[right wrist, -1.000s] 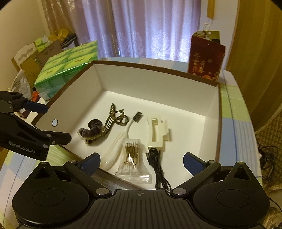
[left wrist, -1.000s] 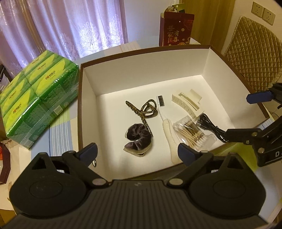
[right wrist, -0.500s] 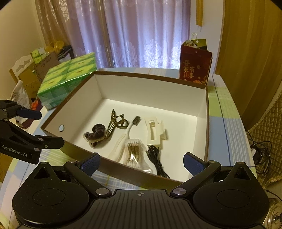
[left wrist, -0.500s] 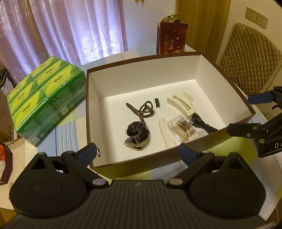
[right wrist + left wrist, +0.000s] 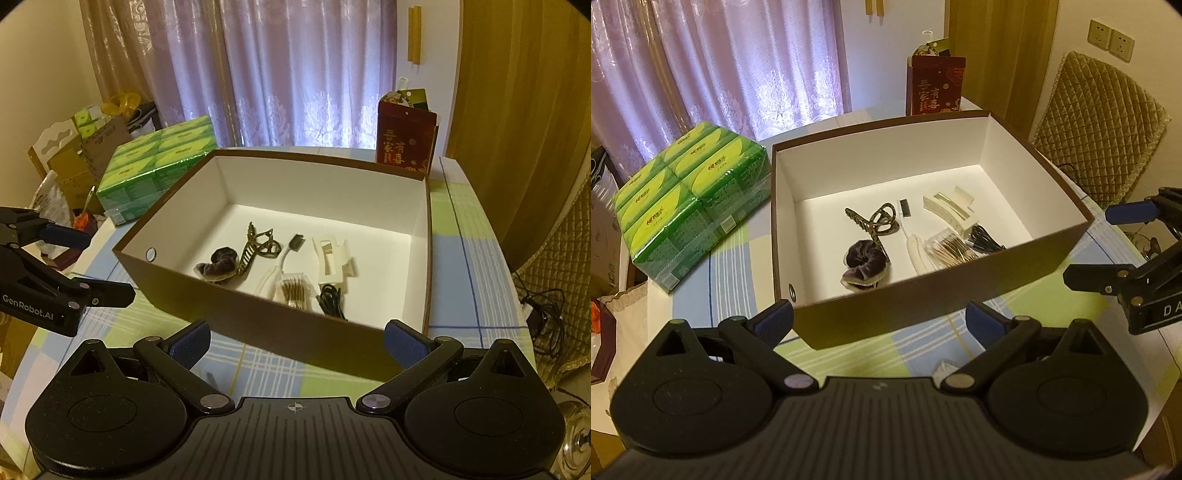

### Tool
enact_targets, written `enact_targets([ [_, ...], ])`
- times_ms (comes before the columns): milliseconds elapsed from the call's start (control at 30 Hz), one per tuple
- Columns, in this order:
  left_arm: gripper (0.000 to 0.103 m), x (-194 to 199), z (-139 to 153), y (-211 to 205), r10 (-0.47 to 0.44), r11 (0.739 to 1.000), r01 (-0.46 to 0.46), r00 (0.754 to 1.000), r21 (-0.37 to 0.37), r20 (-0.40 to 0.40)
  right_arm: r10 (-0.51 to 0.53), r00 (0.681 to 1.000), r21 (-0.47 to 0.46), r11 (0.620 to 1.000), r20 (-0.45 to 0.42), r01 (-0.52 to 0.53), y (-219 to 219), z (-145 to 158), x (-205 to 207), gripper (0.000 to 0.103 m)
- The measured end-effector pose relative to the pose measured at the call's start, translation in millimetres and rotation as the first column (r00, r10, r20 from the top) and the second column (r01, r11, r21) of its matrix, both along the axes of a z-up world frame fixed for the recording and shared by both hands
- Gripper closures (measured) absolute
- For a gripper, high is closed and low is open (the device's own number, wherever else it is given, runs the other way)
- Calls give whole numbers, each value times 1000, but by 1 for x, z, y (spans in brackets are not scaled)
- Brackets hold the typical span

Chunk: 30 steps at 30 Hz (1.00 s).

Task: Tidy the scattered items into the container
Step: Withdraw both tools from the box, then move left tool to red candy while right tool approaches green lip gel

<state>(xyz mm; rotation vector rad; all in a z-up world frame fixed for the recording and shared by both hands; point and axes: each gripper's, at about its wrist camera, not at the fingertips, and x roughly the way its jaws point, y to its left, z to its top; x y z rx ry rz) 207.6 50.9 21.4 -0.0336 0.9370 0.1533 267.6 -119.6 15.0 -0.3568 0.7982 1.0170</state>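
Observation:
A brown box (image 5: 923, 299) (image 5: 280, 328) with a white inside stands on the checked tablecloth. In it lie a purple scrunchie (image 5: 864, 260) (image 5: 219, 263), a patterned hair claw (image 5: 875, 223) (image 5: 258, 245), a white brush (image 5: 912, 243) (image 5: 284, 258), a cream hair claw (image 5: 951, 210) (image 5: 334, 258), a packet of cotton swabs (image 5: 951, 249) (image 5: 293, 290) and a black cable (image 5: 984, 238) (image 5: 330, 299). My left gripper (image 5: 879, 325) (image 5: 85, 264) is open and empty in front of the box's near wall. My right gripper (image 5: 297, 345) (image 5: 1108, 245) is open and empty too, near the box's front right corner.
A green pack of tissue boxes (image 5: 687, 199) (image 5: 159, 166) lies left of the box. A red gift bag (image 5: 934, 86) (image 5: 404, 142) stands behind it. A quilted chair (image 5: 1097, 125) is at the right, with cardboard boxes (image 5: 66, 158) and cables (image 5: 543, 306) off the table.
Both grippers have pulled back and up from above the box; the box now looks smaller and its near wall shows in full. The items inside have not moved.

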Motion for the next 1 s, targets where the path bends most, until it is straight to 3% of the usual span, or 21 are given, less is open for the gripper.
enact_targets([
  [467, 5, -50, -27, -15, -10, 998, 7, 999, -67, -45, 31, 999, -8, 999, -33, -31, -41, -25, -26, 0],
  [1000, 7, -94, -89, -61, -141, 986, 129, 983, -105, -117, 66, 997, -75, 995, -45, -70, -75, -70, -49, 0],
])
